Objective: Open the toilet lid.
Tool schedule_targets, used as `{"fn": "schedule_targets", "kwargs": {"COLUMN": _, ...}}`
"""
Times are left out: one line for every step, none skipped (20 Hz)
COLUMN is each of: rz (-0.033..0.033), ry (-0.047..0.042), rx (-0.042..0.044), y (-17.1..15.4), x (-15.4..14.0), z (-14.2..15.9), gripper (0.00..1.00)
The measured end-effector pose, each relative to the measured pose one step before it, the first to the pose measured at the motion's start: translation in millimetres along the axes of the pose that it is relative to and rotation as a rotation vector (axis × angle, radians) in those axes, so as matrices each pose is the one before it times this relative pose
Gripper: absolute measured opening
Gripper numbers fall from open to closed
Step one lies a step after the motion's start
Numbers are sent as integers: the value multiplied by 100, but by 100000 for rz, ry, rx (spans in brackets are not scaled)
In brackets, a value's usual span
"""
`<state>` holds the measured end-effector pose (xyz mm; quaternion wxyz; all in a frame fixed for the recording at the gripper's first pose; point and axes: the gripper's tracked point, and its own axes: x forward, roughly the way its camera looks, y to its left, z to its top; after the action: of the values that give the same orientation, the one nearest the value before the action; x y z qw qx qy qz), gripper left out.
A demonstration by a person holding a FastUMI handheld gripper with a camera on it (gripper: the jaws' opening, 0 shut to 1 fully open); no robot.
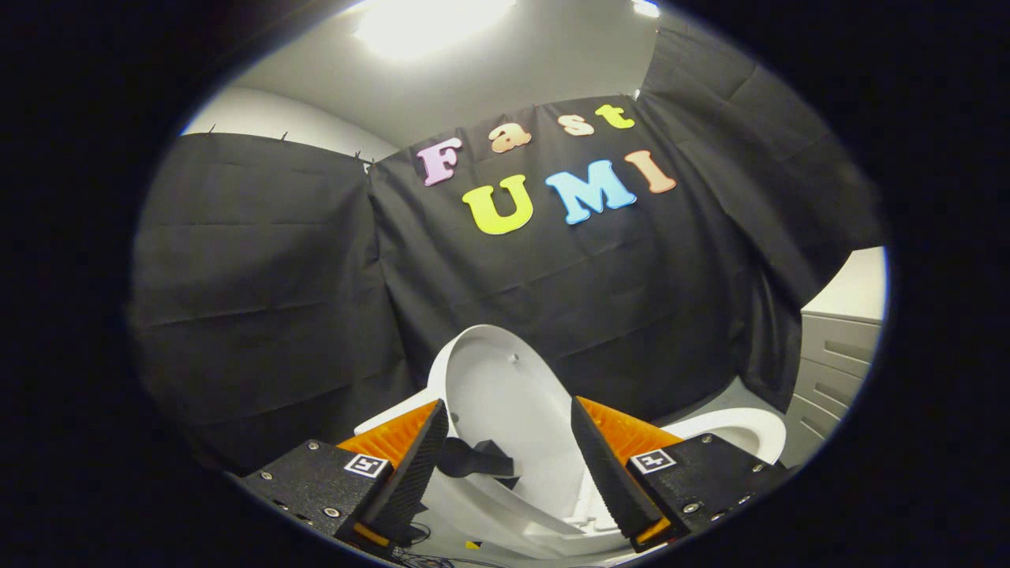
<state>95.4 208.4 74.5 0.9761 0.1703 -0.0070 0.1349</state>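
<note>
Black cloth walled the booth behind the toilet, with a grey cabinet (836,363) at the right of the frame. At lower centre the lid (505,394) stood raised, tilted back toward the cloth, above the seat (742,434). Gripper (509,442) fingers were spread apart, empty, with the lid between and just beyond them.

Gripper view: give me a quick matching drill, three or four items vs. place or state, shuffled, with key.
Items:
1. toilet lid
2. claw
3. drawer cabinet
4. black tab

States or places:
A. open, fingers apart, pressing on nothing
B. raised, standing up between the fingers
C. beside the black cloth, beyond the toilet
D. on the lid, low, near one finger

Pairs: 1-B, 2-A, 3-C, 4-D
</note>
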Motion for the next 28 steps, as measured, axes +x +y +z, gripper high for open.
{"fn": "schedule_targets", "kwargs": {"rz": -2388, "ry": -1345, "rx": -1435, "y": -1044, "x": -321, "z": 920, "gripper": 96}}
{"fn": "schedule_targets", "kwargs": {"rz": -2436, "ry": -515, "rx": -906, "y": -1087, "x": -285, "z": 619, "gripper": 95}}
{"fn": "schedule_targets", "kwargs": {"rz": -2381, "ry": -947, "rx": -909, "y": -1143, "x": -273, "z": 792, "gripper": 95}}
{"fn": "schedule_targets", "kwargs": {"rz": -2120, "ry": -1101, "rx": -1188, "y": -946, "x": -389, "z": 838, "gripper": 96}}
{"fn": "schedule_targets", "kwargs": {"rz": -1614, "ry": -1065, "rx": -1463, "y": -836, "x": -186, "z": 768, "gripper": 95}}
{"fn": "schedule_targets", "kwargs": {"rz": -1734, "ry": -884, "rx": -1781, "y": -922, "x": -301, "z": 601, "gripper": 96}}
{"fn": "schedule_targets", "kwargs": {"rz": -814, "ry": -452, "rx": -2037, "y": -722, "x": -371, "z": 292, "gripper": 95}}
{"fn": "schedule_targets", "kwargs": {"rz": -1387, "ry": 201, "rx": -1775, "y": -917, "x": -303, "z": 168, "gripper": 95}}
{"fn": "schedule_targets", "kwargs": {"rz": -711, "ry": 358, "rx": -1517, "y": -818, "x": -235, "z": 70, "gripper": 95}}
{"fn": "schedule_targets", "kwargs": {"rz": -949, "ry": 115, "rx": -1960, "y": -766, "x": -310, "z": 12, "gripper": 96}}
{"fn": "schedule_targets", "kwargs": {"rz": -821, "ry": 396, "rx": -1889, "y": -697, "x": -320, "z": -105, "gripper": 96}}
{"fn": "schedule_targets", "kwargs": {"rz": -783, "ry": 1040, "rx": -2726, "y": -629, "x": -226, "z": -239, "gripper": 95}}
{"fn": "schedule_targets", "kwargs": {"rz": -878, "ry": 1000, "rx": -2706, "y": -641, "x": -198, "z": -345, "gripper": 96}}
{"fn": "schedule_targets", "kwargs": {"rz": -631, "ry": 1138, "rx": -2426, "y": -592, "x": -399, "z": -417, "gripper": 96}}
{"fn": "schedule_targets", "kwargs": {"rz": 96, "ry": 1179, "rx": -2127, "y": -441, "x": -366, "z": -440, "gripper": 96}}
{"fn": "schedule_targets", "kwargs": {"rz": -282, "ry": 494, "rx": -1919, "y": -497, "x": -352, "z": -351, "gripper": 96}}
{"fn": "schedule_targets", "kwargs": {"rz": -514, "ry": -222, "rx": -1535, "y": -664, "x": -455, "z": -178, "gripper": 96}}
{"fn": "schedule_targets", "kwargs": {"rz": 120, "ry": -19, "rx": -1071, "y": -471, "x": -314, "z": -211, "gripper": 96}}
{"fn": "schedule_targets", "kwargs": {"rz": 59, "ry": 449, "rx": -425, "y": -441, "x": -344, "z": -324, "gripper": 95}}
{"fn": "schedule_targets", "kwargs": {"rz": -537, "ry": 271, "rx": 546, "y": -648, "x": -543, "z": -396, "gripper": 96}}
{"fn": "schedule_targets", "kwargs": {"rz": -488, "ry": -563, "rx": 1297, "y": -553, "x": -404, "z": -9, "gripper": 96}}
{"fn": "schedule_targets", "kwargs": {"rz": -298, "ry": -331, "rx": 1953, "y": -512, "x": -323, "z": 61, "gripper": 96}}
{"fn": "schedule_targets", "kwargs": {"rz": 223, "ry": -488, "rx": 1575, "y": -247, "x": -267, "z": 111, "gripper": 96}}
{"fn": "schedule_targets", "kwargs": {"rz": -354, "ry": -497, "rx": 567, "y": -298, "x": -277, "z": 20, "gripper": 96}}
{"fn": "schedule_targets", "kwargs": {"rz": -427, "ry": -411, "rx": -806, "y": -238, "x": -174, "z": 139, "gripper": 96}}
{"fn": "schedule_targets", "kwargs": {"rz": -301, "ry": -323, "rx": -1147, "y": -318, "x": -30, "z": 117, "gripper": 96}}
{"fn": "schedule_targets", "kwargs": {"rz": 334, "ry": -334, "rx": -578, "y": 33, "x": -52, "z": 46, "gripper": 96}}
{"fn": "schedule_targets", "kwargs": {"rz": 195, "ry": 14, "rx": -375, "y": 2, "x": -59, "z": -91, "gripper": 96}}
